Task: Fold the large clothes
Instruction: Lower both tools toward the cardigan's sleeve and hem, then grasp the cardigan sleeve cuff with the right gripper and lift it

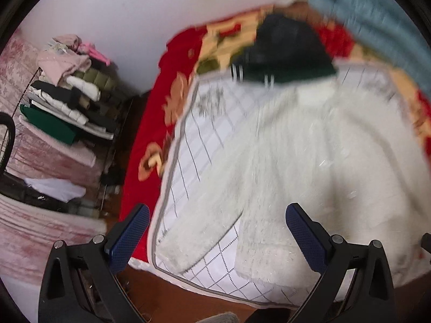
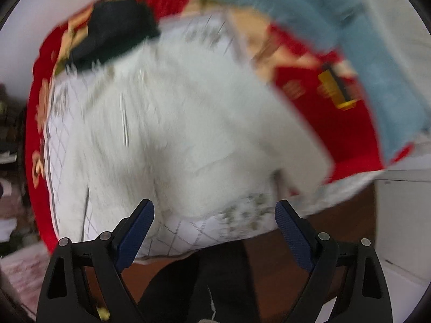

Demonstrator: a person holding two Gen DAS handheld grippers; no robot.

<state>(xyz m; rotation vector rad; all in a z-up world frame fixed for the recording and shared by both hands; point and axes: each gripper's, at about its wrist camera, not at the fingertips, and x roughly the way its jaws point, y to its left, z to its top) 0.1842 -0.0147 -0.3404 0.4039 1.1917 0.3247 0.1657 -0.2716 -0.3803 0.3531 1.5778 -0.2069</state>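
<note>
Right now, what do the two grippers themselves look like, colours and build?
Both match: the left gripper and right gripper each have two matte black plastic arms with triangular cut-outs and round silver pivot pins, tipped by dark blue pads with a fine dotted texture. No cables or sleeves show.

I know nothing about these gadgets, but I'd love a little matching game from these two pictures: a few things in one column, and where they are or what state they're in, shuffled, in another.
Things:
1. fluffy white garment
2. dark green garment
3. pile of folded clothes
4. left hand-held gripper

Place or state:
A. stacked on a rack beside the bed
B. open, holding nothing
C. spread on the checked white quilt
D. at the far edge of the quilt, beyond the white garment

Pairs: 1-C, 2-D, 3-A, 4-B
</note>
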